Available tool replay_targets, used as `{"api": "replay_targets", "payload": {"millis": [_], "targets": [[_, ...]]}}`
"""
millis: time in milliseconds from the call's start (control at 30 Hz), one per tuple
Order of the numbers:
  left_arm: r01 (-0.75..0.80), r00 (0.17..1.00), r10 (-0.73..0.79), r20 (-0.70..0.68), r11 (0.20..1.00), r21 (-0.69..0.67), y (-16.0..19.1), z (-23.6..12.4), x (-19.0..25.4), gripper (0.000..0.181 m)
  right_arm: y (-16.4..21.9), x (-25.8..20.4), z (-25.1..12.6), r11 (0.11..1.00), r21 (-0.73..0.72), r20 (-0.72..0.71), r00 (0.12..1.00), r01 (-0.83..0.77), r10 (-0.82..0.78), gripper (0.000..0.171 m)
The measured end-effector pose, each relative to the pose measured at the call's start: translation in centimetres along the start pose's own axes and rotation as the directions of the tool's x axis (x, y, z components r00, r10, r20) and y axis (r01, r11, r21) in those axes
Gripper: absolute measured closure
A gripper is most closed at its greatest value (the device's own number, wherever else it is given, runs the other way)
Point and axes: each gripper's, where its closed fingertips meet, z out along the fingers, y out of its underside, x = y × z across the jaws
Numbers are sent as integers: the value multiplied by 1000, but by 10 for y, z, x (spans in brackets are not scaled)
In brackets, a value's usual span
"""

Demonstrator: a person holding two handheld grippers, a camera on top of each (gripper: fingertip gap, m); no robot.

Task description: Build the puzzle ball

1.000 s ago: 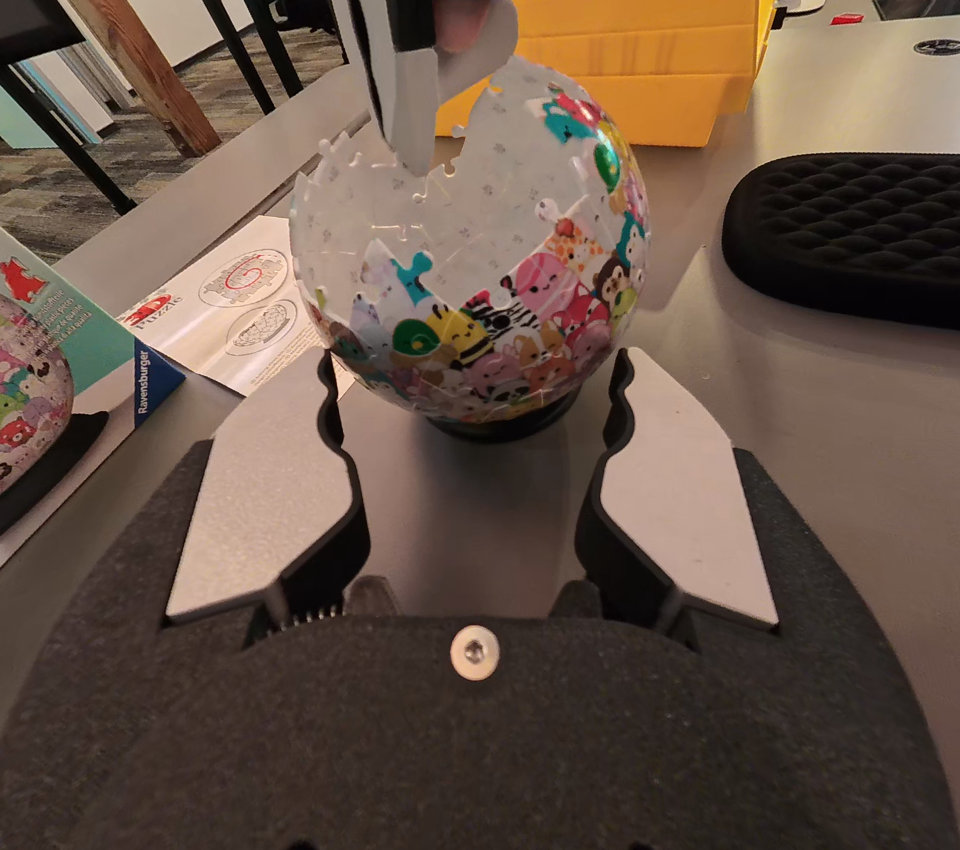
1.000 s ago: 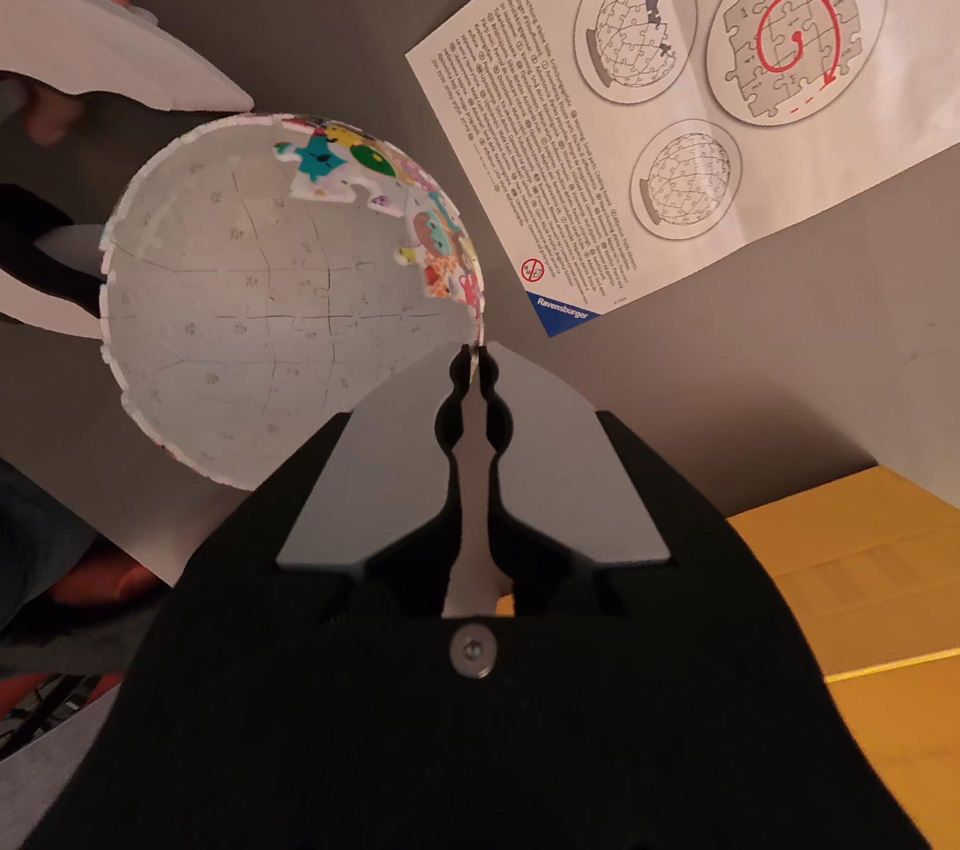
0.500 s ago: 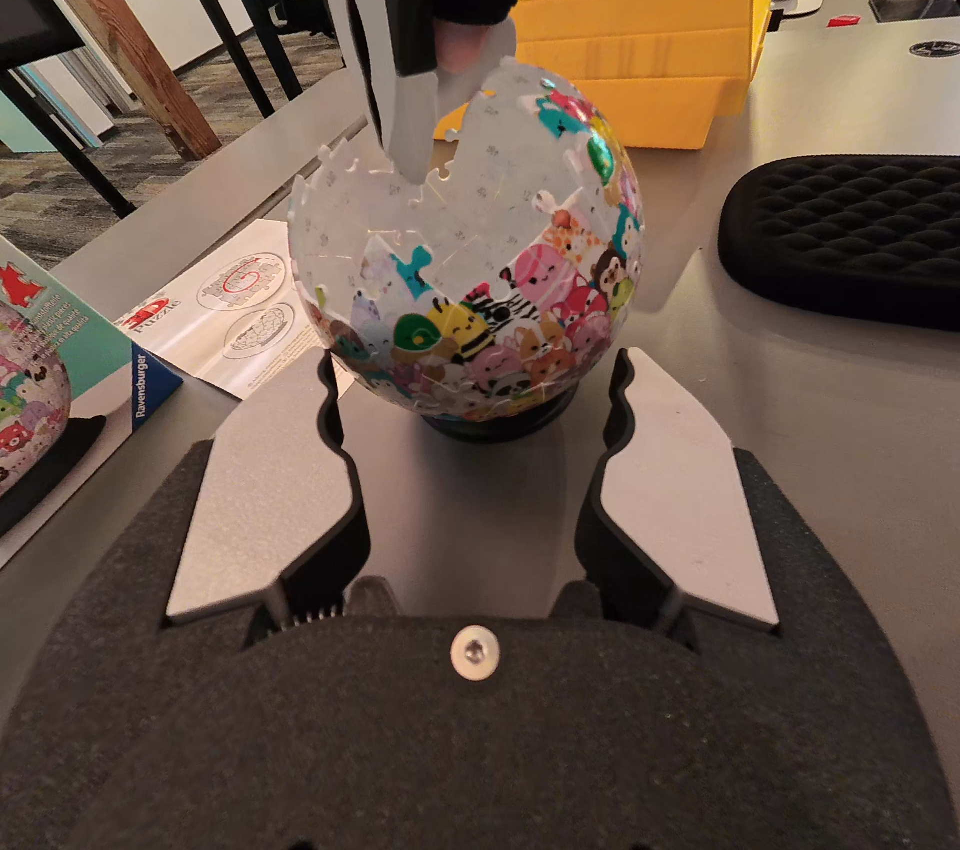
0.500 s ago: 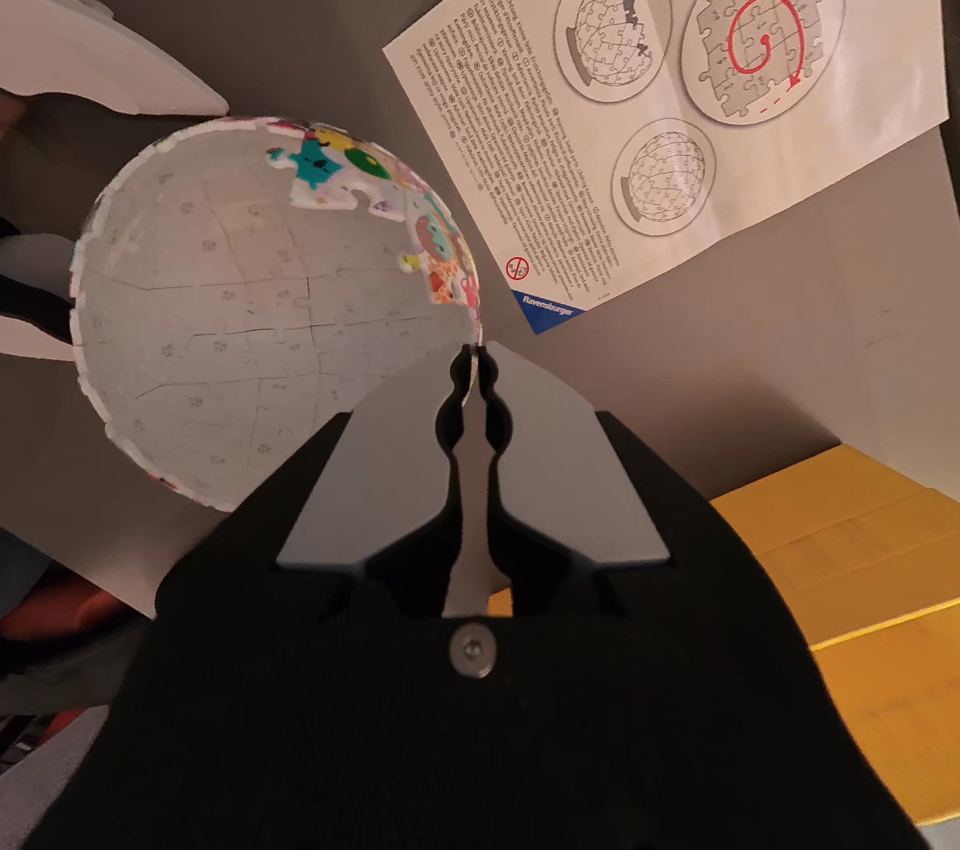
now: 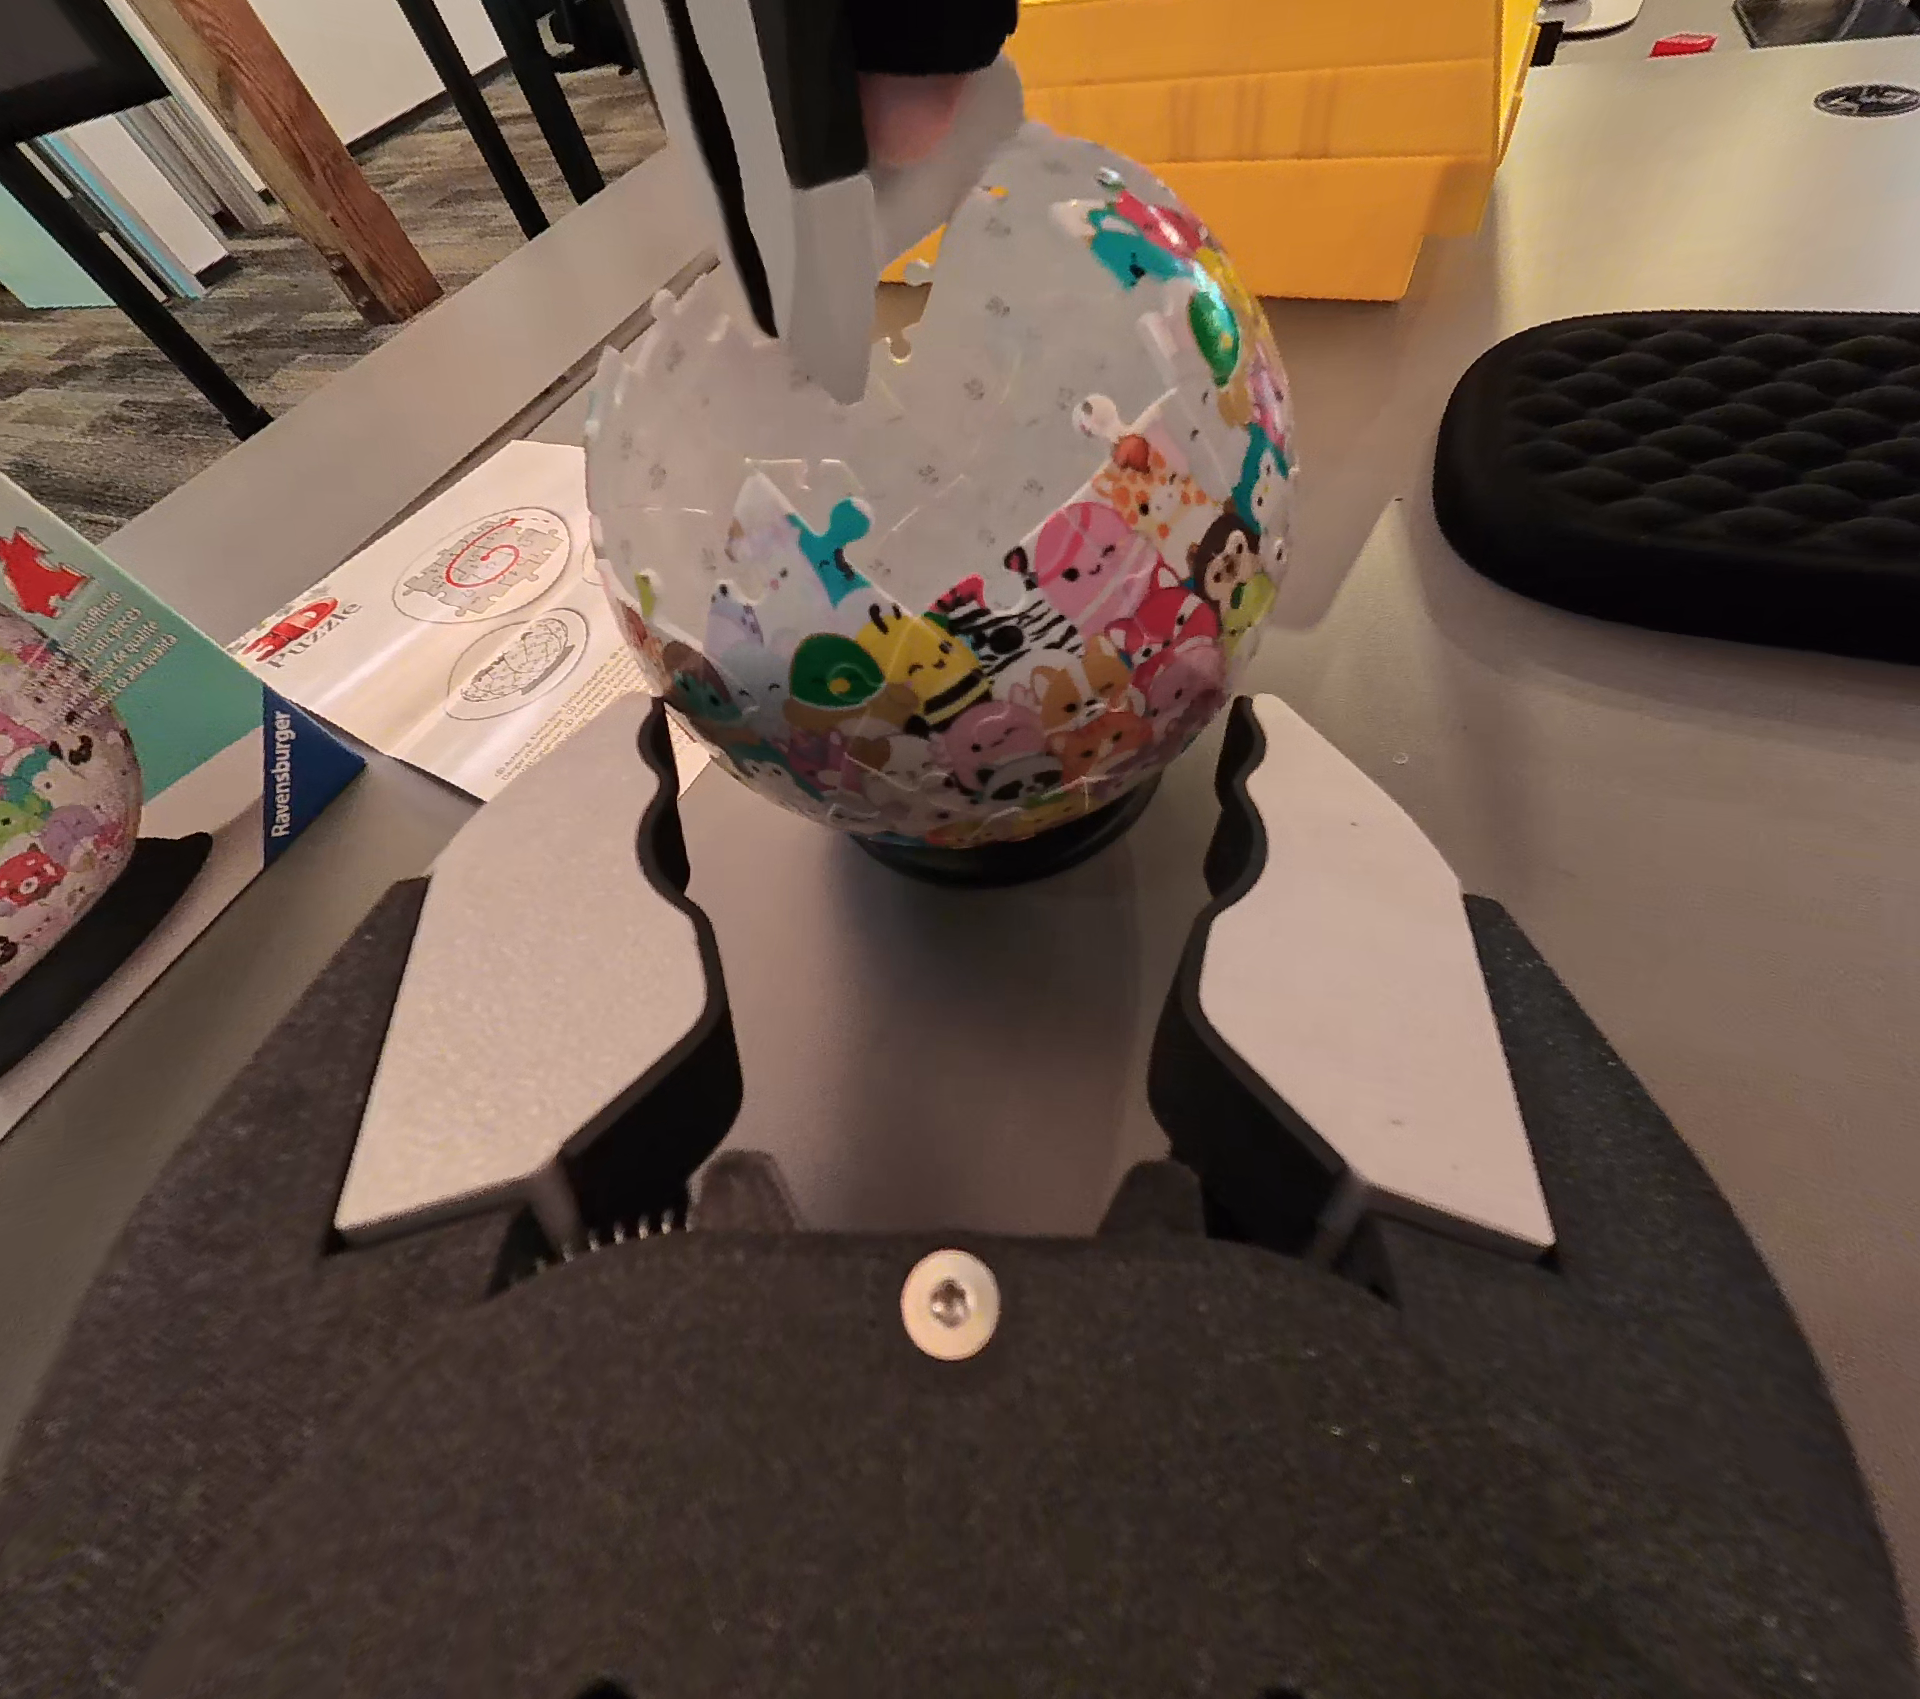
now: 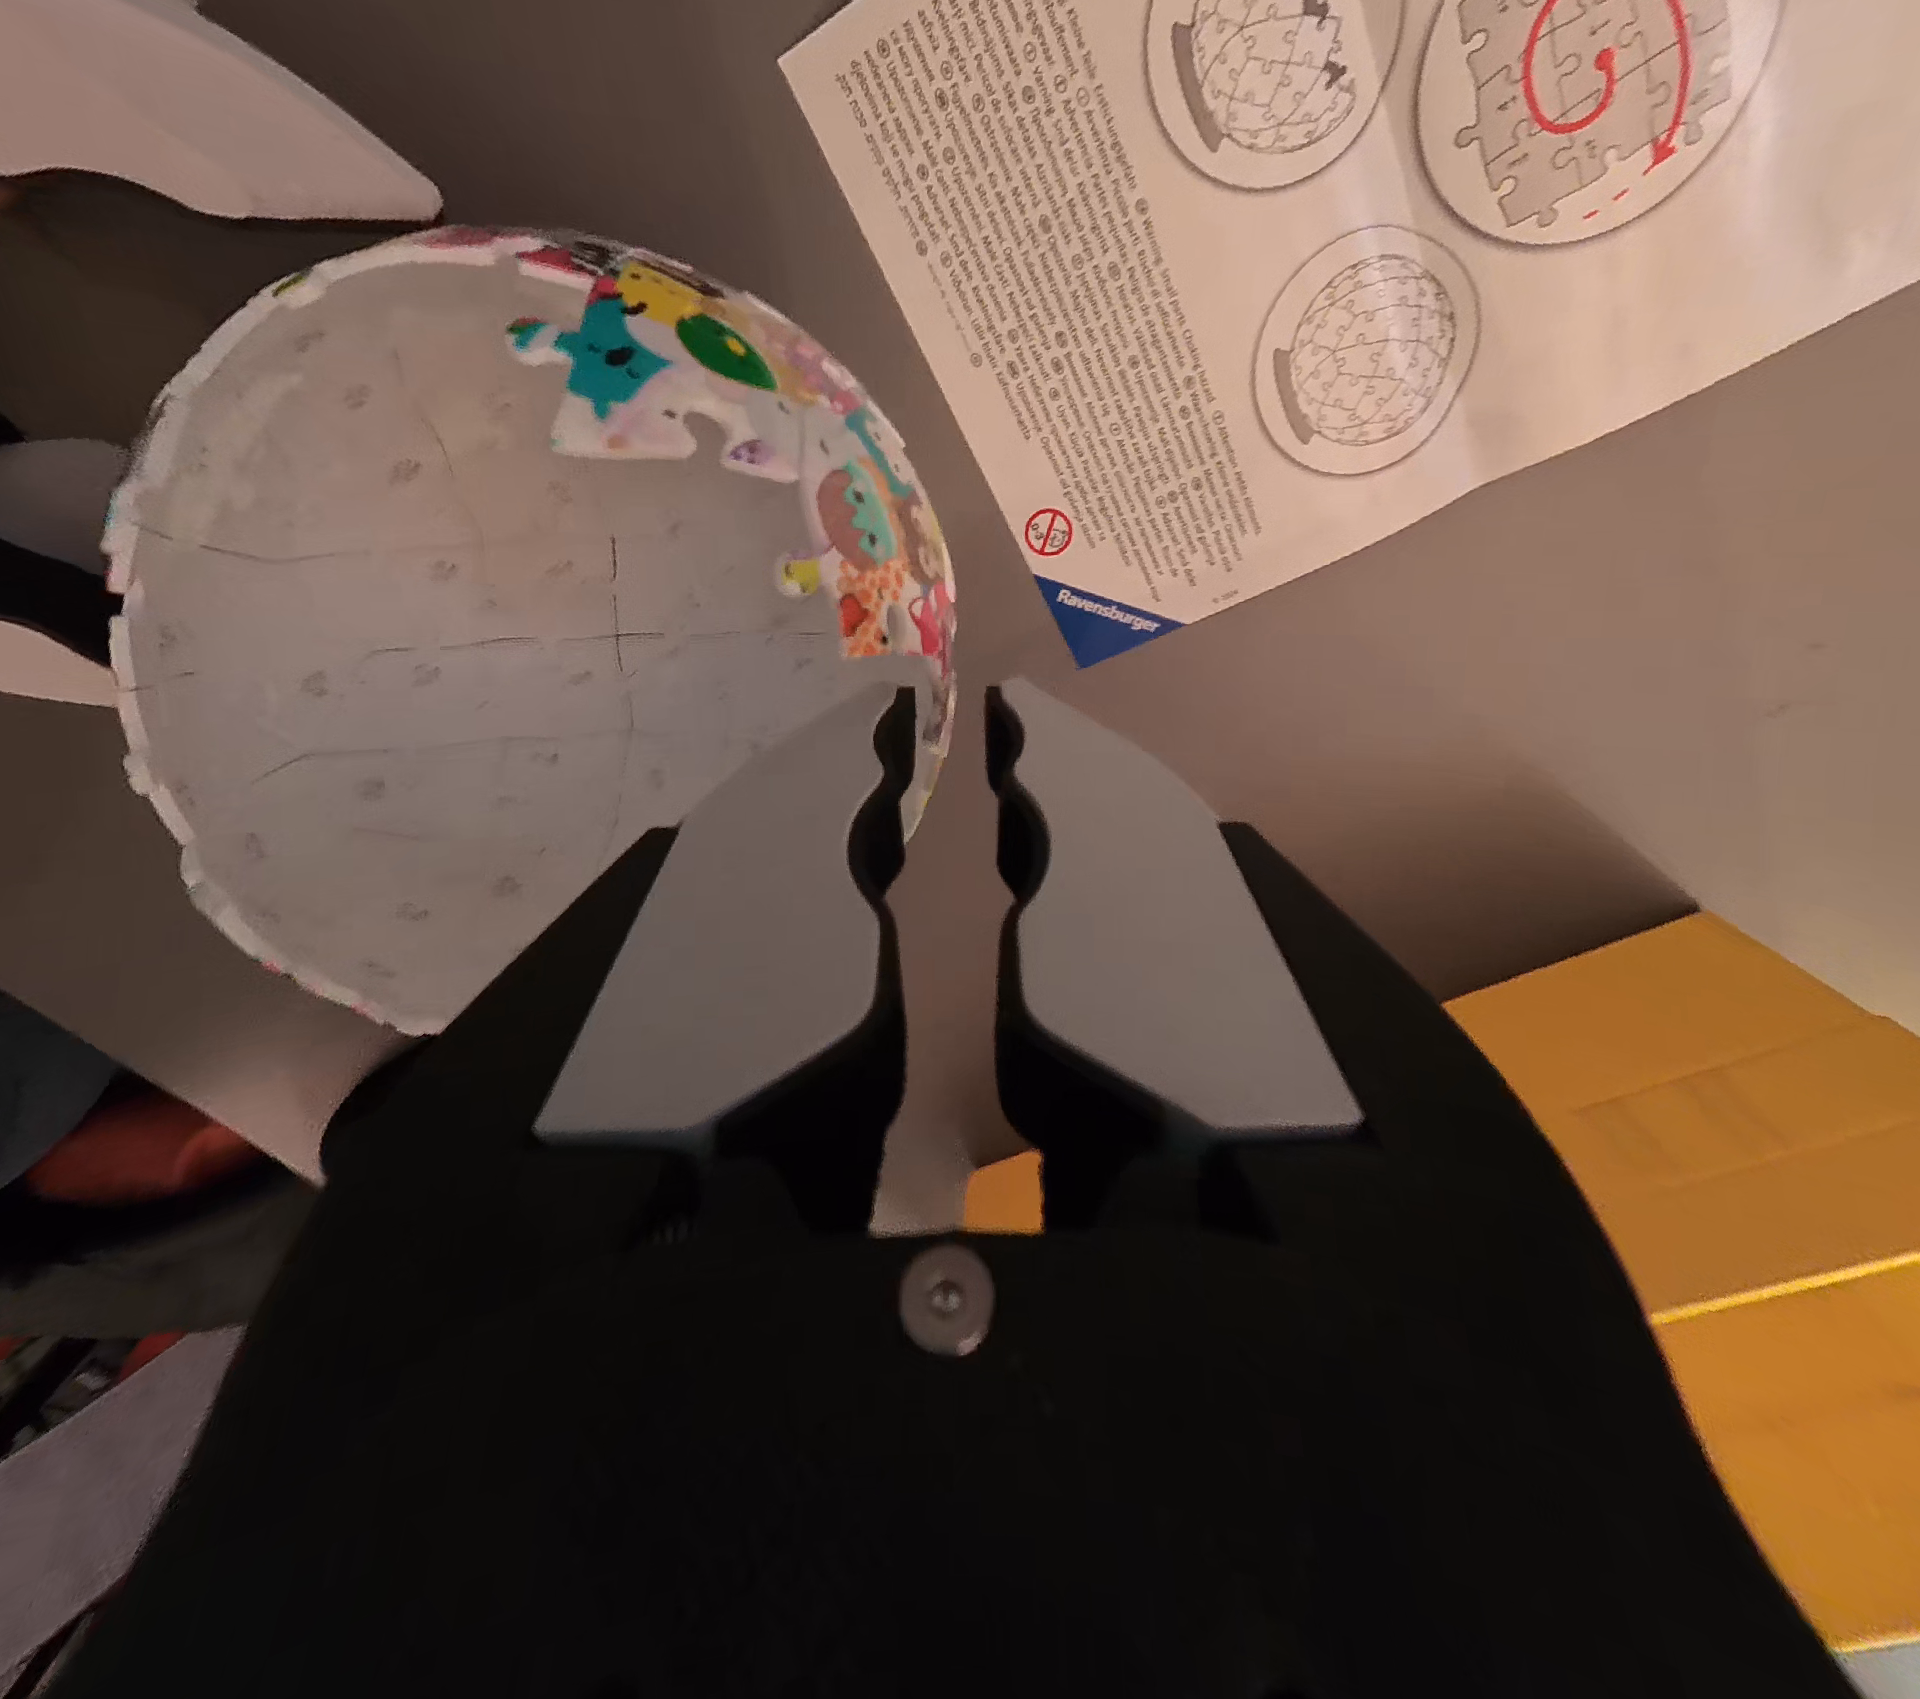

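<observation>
The left gripper (image 5: pixel 951 766) is held wide open, its jaws flanking the half-built colourful plastic puzzle ball (image 5: pixel 940 527), seated just ahead on a dark round stand (image 5: pixel 997 849). Above, the right gripper (image 6: pixel 943 699), parted slightly, straddles the ball's jagged rim. Beyond, a white instruction sheet (image 6: pixel 1351 195) is seen.

Left wrist view: bright, even indoor light, w/ a soft shadow cast right of the puzzle ball (image 5: pixel 940 506) on the grey table (image 5: pixel 1558 870). Sharp mid-frame; wide-angle bend at edges. Right wrist view: much dimmer, warm brown cast, slight blur on ball and instruction sheet (image 6: pixel 1351 195). Faint sheen on sheet's right side. Black gripper body near-featureless in shade.
</observation>
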Motion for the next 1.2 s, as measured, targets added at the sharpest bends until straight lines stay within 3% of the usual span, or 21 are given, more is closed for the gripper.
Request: {"api": "replay_targets", "payload": {"millis": [467, 933, 1200], "targets": [[-8, 1000, 8, -1, 1000, 3, -1, 0, 1, 83, 6, -1, 9, 990, -142, 33, 999, 14, -9, 166], [-16, 1000, 16, 8, 1000, 10, -2, -1, 0, 84, 4, 1, 9, 990, -141, -26, 999, 25, -29, 167], [-18, 1000, 18, 2, 1000, 10, -2, -1, 2, 85, 3, -1, 7, 992, -120, 35, 999, 44, -40, 160]]}}
